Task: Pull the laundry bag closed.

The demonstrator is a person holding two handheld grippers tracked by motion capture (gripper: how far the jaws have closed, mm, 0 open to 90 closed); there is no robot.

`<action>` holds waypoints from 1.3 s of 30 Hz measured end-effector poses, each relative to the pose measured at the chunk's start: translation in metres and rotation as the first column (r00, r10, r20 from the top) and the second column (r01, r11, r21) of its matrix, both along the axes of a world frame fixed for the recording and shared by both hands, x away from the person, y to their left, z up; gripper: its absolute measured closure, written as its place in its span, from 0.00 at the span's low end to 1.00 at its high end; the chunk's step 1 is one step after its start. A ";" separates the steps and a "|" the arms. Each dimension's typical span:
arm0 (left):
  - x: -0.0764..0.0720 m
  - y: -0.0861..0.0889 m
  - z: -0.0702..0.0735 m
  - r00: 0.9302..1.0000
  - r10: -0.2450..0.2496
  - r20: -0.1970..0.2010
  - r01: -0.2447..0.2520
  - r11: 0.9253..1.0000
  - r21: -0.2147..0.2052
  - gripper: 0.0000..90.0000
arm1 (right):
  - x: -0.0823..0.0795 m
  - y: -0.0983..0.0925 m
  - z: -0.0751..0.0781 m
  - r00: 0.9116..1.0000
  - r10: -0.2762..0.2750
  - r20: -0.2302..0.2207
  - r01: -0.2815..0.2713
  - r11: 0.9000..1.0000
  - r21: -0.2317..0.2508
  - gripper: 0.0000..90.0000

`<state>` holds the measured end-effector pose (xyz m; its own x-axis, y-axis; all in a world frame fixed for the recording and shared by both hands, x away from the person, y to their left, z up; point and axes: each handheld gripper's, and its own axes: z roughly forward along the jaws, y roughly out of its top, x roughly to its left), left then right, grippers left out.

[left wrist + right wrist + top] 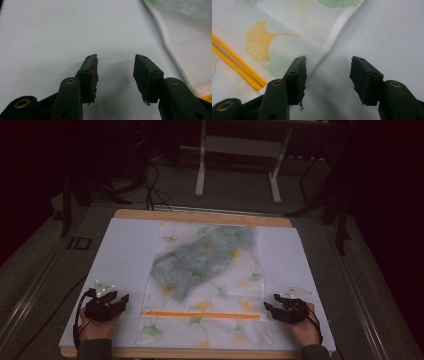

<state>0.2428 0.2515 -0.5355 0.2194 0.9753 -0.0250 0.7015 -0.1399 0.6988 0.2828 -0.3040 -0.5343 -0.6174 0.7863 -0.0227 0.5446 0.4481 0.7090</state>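
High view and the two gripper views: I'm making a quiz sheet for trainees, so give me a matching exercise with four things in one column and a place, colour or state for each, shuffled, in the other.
Things:
1. zipper strip
2. left gripper
3. greenish cloth
4. white sheet

Descriptions:
A. lies inside the see-through leaf-print bag
B. orange, running across the bag near the person
C. covers the table under the bag
D. jaws open, over bare sheet beside the bag's edge

Pairs: 1-B, 2-D, 3-A, 4-C
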 end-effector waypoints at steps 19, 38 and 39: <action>-0.004 -0.003 0.002 0.998 -0.062 0.009 0.062 0.998 -0.031 0.62 | 0.001 0.023 0.011 0.992 0.126 -0.005 -0.126 0.992 -0.004 0.56; -0.008 0.000 0.004 0.998 -0.057 0.016 0.058 0.997 -0.056 0.62 | 0.010 0.055 0.021 0.970 0.245 0.003 -0.245 0.970 -0.006 0.56; -0.008 0.000 0.004 0.998 -0.058 0.016 0.059 0.997 -0.056 0.63 | 0.011 0.057 0.021 0.968 0.252 0.002 -0.252 0.968 -0.005 0.56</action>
